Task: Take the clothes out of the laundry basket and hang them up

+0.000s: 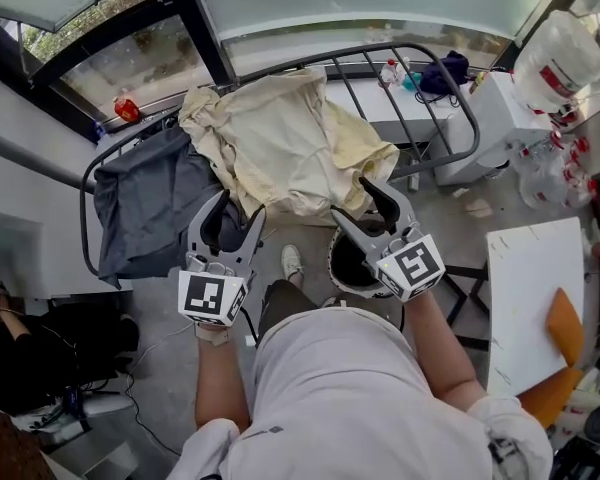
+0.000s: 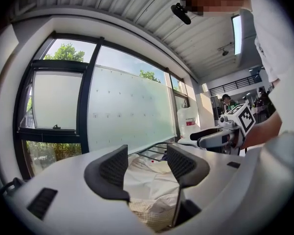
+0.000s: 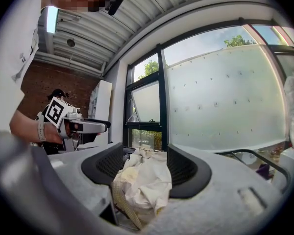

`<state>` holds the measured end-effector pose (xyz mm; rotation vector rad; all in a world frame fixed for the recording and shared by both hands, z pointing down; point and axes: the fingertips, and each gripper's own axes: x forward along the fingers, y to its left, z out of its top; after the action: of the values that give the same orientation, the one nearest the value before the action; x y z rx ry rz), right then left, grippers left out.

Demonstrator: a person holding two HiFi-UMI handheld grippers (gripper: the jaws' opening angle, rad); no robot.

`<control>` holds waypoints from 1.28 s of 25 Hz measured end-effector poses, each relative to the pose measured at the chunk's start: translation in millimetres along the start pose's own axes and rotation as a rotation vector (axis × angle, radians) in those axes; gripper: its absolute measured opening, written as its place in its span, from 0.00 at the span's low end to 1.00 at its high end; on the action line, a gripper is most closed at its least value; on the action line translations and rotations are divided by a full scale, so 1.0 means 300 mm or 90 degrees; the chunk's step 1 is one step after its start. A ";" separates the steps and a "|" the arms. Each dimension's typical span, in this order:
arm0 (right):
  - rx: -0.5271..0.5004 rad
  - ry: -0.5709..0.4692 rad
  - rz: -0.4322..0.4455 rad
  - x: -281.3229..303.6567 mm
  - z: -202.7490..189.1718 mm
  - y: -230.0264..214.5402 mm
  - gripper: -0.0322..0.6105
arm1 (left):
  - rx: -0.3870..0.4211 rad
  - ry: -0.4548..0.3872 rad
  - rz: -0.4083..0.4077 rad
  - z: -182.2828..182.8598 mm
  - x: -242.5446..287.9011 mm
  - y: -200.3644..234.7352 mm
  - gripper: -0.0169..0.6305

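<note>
We're looking down over the drying rack (image 1: 458, 108), and the cream garment (image 1: 280, 138) is lying bunched across its rails, just beside a dark grey garment (image 1: 145, 203) that is draping over the left end. The laundry basket (image 1: 333, 268) is sitting on the floor below the right gripper (image 1: 350, 200), and we can't tell whether anything is left inside it.

Both tools are hovering at the near edge of the cream cloth. The left gripper (image 1: 237, 208) is showing its fingers spread wide, with cream fabric in line beyond them but nothing pinched. The right one is gaping wide as well. Folds of the same cloth are sitting in the gap between its pads, and they are looking loose rather than squeezed.

By our reading, the hanging itself is done and the step in hand is tidying this garment. To do it well, we're thinking each gripper should be taking one near corner of the hem — not a fistful of folds — and the two should be drawing apart along the rail. That way the cloth is opening flat without creeping over the grey piece.
</note>
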<state>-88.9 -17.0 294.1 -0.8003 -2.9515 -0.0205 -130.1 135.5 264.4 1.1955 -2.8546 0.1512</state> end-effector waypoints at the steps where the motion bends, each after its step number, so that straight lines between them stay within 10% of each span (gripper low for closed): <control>1: -0.003 -0.005 -0.001 -0.016 -0.001 0.009 0.48 | 0.006 -0.001 -0.004 0.001 -0.009 -0.016 0.41; 32: -0.025 -0.024 -0.033 -0.140 -0.044 0.150 0.46 | -0.005 0.018 0.008 -0.093 -0.185 -0.068 0.41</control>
<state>-29.0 0.4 303.3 -0.7362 -3.0168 -0.0681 -76.6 163.5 289.2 1.1653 -2.8368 0.1558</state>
